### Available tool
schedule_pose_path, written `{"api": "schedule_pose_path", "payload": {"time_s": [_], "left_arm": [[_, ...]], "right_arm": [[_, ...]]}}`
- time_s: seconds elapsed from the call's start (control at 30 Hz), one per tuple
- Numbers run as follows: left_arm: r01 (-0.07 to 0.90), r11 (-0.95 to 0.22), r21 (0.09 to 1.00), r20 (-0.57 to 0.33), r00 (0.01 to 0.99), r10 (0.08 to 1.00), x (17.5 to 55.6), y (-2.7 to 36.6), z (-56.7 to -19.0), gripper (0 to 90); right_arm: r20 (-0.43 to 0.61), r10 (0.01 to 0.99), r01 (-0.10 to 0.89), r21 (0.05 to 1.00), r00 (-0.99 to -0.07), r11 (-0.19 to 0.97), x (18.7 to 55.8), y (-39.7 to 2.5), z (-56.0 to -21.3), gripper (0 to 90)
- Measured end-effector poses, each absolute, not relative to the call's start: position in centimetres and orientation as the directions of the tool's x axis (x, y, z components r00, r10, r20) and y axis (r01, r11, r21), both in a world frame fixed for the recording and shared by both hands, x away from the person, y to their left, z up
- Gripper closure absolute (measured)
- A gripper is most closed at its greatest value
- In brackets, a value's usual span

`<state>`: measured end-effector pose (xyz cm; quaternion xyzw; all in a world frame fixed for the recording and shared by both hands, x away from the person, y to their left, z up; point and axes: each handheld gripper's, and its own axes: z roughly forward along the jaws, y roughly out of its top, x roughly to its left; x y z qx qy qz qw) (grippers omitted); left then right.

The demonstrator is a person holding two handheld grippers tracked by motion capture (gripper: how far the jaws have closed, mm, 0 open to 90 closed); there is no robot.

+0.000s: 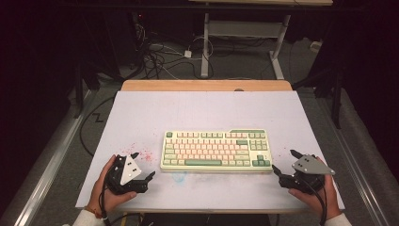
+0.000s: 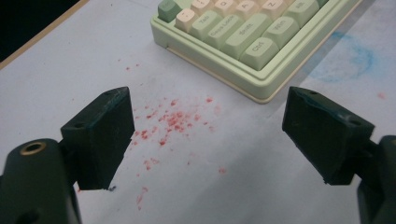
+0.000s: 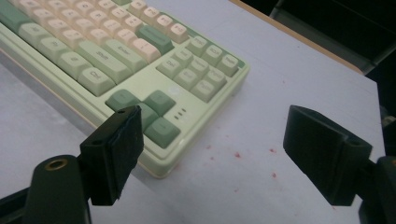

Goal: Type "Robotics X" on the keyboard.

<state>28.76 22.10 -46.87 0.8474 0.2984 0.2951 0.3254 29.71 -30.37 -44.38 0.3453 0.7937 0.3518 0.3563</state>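
While both tools gape, the keyboard [image 1: 216,149] lies flat, pale green.

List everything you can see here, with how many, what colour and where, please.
keyboard: one, pale green with pink and green keys, centre of the table.
table: one, white top with a wooden far edge, under everything.
red specks: many, red, on the table by the keyboard's left end.
blue smudge: one, faint blue, on the table in front of the keyboard.
cables: several, dark and white, on the floor beyond the table.
left gripper: one, black, fingers open, left of the keyboard.
right gripper: one, black, fingers open, right of the keyboard.
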Motion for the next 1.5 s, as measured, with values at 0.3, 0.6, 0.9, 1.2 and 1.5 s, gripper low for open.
{"api": "schedule_pose_path", "payload": {"time_s": [0.3, 0.6, 0.9, 1.2, 1.5], "left_arm": [[0.326, -0.606, 0.726, 0.299, 0.644, 0.704, 28.5, 22.3, -47.1, 15.6], [0.322, -0.603, 0.729, 0.295, 0.648, 0.702, 28.2, 22.2, -47.2, 15.6], [0.317, -0.6, 0.735, 0.294, 0.648, 0.703, 28.1, 22.4, -47.1, 15.6], [0.315, -0.608, 0.729, 0.296, 0.656, 0.695, 28.2, 22.2, -47.1, 15.6], [0.317, -0.61, 0.727, 0.294, 0.658, 0.693, 28.3, 22.1, -47.1, 15.6]], "right_arm": [[-0.297, 0.811, 0.316, 0.811, -0.503, 0.493, 29.4, -31.1, -45.1, 17.6], [-0.314, 0.805, 0.285, 0.819, -0.504, 0.498, 29.2, -30.6, -44.6, 17.0], [-0.32, 0.802, 0.269, 0.825, -0.504, 0.498, 29.0, -30.0, -44.3, 17.0], [-0.323, 0.8, 0.266, 0.824, -0.505, 0.5, 28.8, -30.2, -44.2, 17.0], [-0.333, 0.795, 0.261, 0.82, -0.507, 0.51, 28.7, -30.0, -44.3, 17.0]]}}
